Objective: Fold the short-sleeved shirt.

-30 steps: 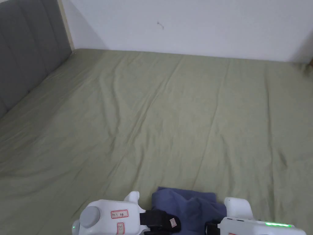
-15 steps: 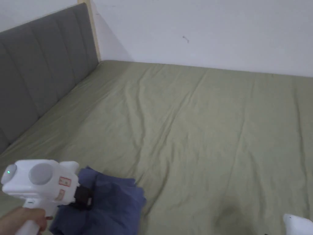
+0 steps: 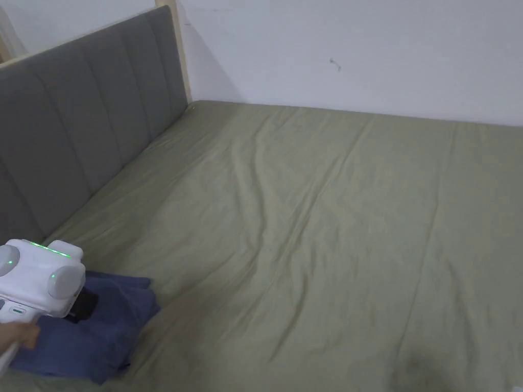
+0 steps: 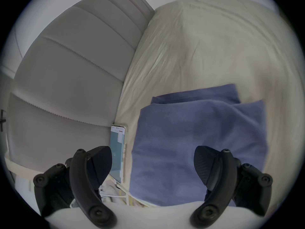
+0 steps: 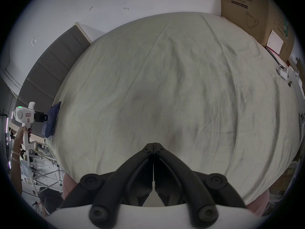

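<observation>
Your left gripper (image 4: 152, 168) is hovering with its jaws spread wide over the folded blue shirt (image 4: 198, 146), gripping nothing. The shirt is lying at the near left corner of the bed (image 3: 316, 214), just beside the grey headboard (image 3: 76, 132), with a phone (image 4: 117, 153) standing between them. Your right gripper (image 5: 153, 145) is pointing out over bare sheet, well apart from the shirt, jaws pressed together and empty
</observation>
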